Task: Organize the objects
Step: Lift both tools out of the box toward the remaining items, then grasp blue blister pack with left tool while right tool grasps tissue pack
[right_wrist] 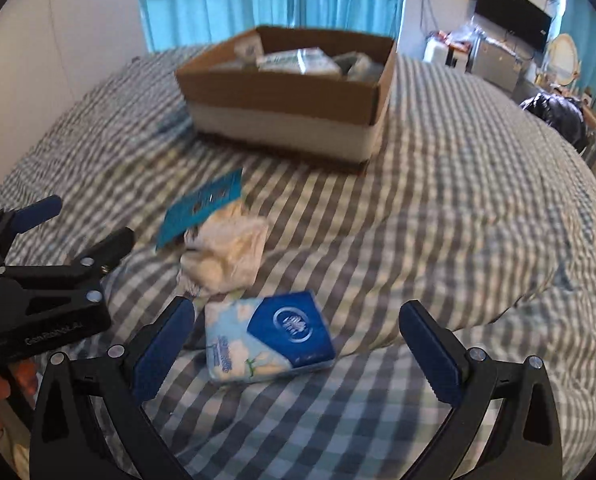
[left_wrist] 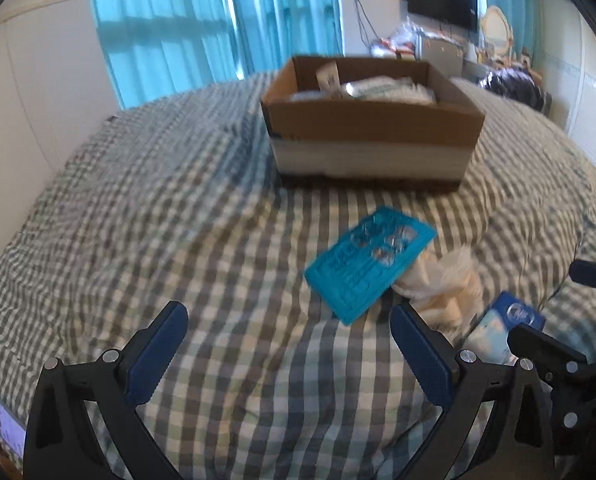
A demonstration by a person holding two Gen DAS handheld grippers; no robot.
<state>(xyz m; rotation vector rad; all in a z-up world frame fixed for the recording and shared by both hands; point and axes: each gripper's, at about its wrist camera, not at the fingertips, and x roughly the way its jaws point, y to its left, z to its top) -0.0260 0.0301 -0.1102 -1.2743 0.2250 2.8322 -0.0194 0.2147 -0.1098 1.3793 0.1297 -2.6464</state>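
Note:
A cardboard box with several packets inside stands on the checked bed; it also shows in the right wrist view. A teal blister card lies in front of it, just ahead of my open, empty left gripper; the card also shows in the right wrist view. A crumpled white cloth bundle lies beside the card. A blue-and-white tissue pack lies between the fingers of my open right gripper, untouched. The pack also shows in the left wrist view.
The checked bedspread covers the bed. Blue curtains hang behind. A wall TV, a cluttered desk and a dark bag stand at the far right. A white wall runs along the left.

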